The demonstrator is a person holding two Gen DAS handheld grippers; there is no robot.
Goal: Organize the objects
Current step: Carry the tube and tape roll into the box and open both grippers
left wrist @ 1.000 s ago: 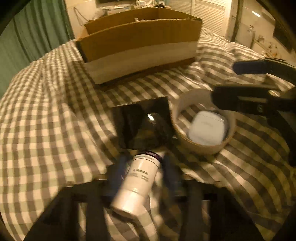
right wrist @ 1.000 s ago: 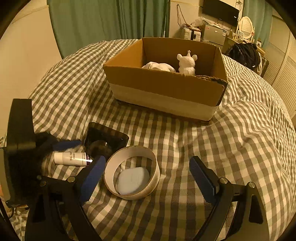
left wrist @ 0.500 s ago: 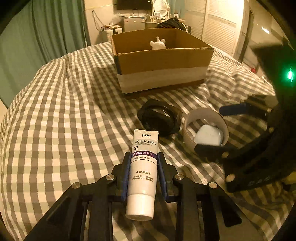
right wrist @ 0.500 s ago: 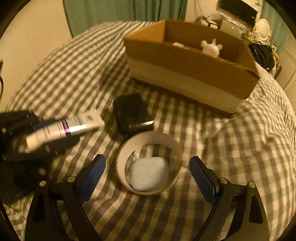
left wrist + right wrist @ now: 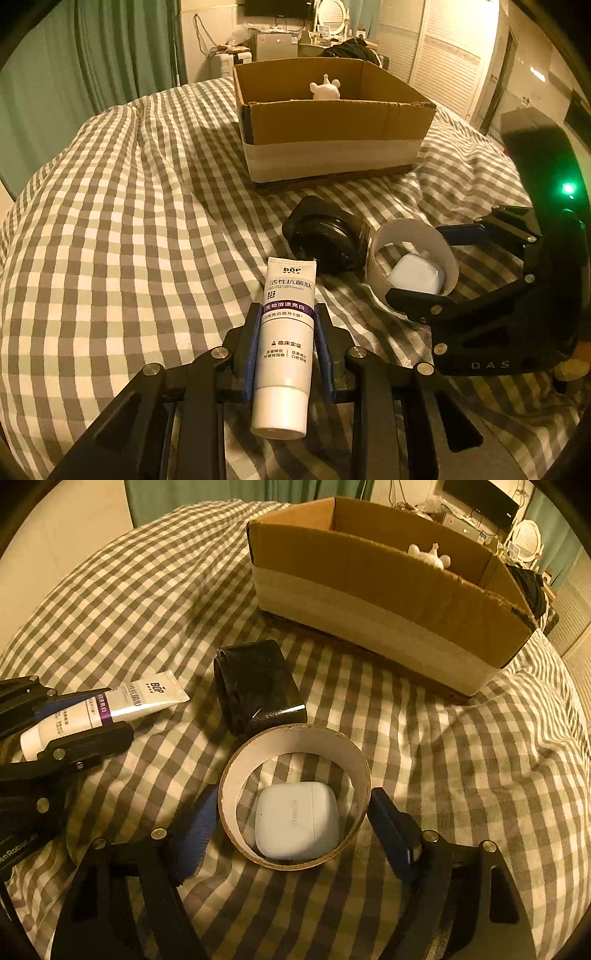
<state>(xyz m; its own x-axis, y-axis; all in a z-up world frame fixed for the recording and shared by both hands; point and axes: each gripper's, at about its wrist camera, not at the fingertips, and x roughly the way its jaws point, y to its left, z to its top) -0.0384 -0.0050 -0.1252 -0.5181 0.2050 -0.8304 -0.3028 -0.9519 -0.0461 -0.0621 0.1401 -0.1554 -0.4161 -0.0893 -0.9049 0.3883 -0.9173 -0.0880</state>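
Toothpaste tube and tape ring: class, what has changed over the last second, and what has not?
The left tool has lifted the toothpaste tube off the bed, clamped. The right tool came down around the tape ring; its jaws have just been closing, pads not visibly pressing yet. The earbud case, black roll and cardboard box stayed put.

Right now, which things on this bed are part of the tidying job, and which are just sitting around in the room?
Part of the job:
- toothpaste tube, clamped in the left gripper
- cardboard ring, between the closing right gripper jaws
- earbud case inside the ring
- black roll
- cardboard box, white figurine inside

Just around:
- green curtain
- checked bedcover
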